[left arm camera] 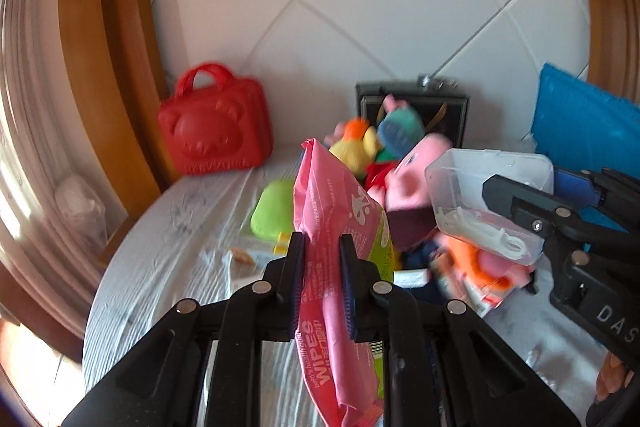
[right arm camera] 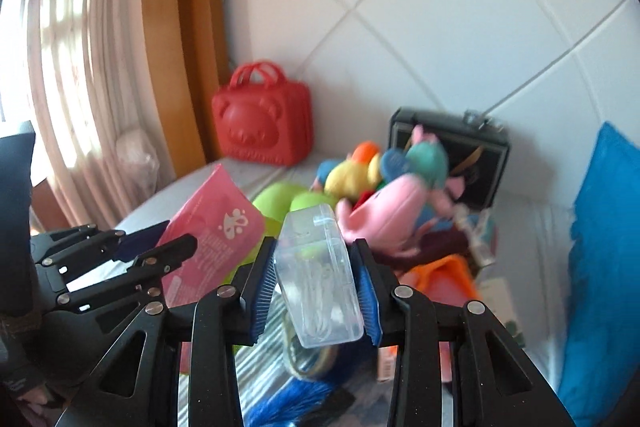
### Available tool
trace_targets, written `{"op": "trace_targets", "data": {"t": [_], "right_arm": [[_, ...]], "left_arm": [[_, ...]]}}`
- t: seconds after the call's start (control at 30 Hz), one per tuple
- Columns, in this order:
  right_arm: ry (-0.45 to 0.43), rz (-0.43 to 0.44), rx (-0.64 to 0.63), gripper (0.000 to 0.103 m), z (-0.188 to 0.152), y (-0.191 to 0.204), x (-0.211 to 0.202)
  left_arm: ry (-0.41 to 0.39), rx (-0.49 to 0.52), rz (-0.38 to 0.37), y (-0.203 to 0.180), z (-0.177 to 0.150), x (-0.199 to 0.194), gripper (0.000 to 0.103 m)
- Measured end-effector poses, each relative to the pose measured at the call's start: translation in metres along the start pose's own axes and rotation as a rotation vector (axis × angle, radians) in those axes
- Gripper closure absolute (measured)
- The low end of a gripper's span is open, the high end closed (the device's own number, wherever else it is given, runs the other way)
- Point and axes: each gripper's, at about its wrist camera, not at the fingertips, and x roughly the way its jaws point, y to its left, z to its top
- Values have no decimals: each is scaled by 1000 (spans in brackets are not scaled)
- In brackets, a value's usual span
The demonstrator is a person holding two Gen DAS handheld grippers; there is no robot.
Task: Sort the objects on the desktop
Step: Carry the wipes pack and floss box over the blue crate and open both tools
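Observation:
My left gripper (left arm camera: 322, 241) is shut on a pink pack of wipes (left arm camera: 332, 211), which stands on edge between the pads, raised above the white cloth. The right wrist view shows that pack (right arm camera: 216, 223) and the left gripper (right arm camera: 176, 233) at the left. My right gripper (right arm camera: 315, 247) is shut on a clear plastic box (right arm camera: 316, 279) holding small white pieces. Both blue pads press on its sides. That box (left arm camera: 488, 187) and the right gripper (left arm camera: 528, 183) appear at the right of the left wrist view, also lifted.
A pile of plush toys (left arm camera: 416, 163) lies mid-table before a black box (left arm camera: 412, 107). A red bear-faced case (left arm camera: 216, 131) stands at the back left by the wooden frame (left arm camera: 120, 67). A green soft item (left arm camera: 274, 211), a blue cushion (left arm camera: 580, 123) and a curtain (right arm camera: 80, 87) are around.

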Motion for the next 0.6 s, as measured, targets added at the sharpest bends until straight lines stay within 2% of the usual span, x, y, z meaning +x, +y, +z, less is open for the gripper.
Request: {"op": "trace_targets", "data": {"t": [0.23, 0.3, 0.47, 0.6], "right_arm": [[-214, -186, 25, 71, 29, -39, -111], [-246, -253, 36, 71, 34, -59, -137], [-320, -359, 88, 71, 47, -111, -197], [-377, -469, 83, 71, 44, -151, -253]], "left_arm": [[-196, 30, -100, -69, 51, -59, 87], [-230, 41, -144, -99, 64, -70, 88], [-305, 70, -242, -175, 95, -103, 88], [-363, 99, -314, -241, 110, -134, 88]]}}
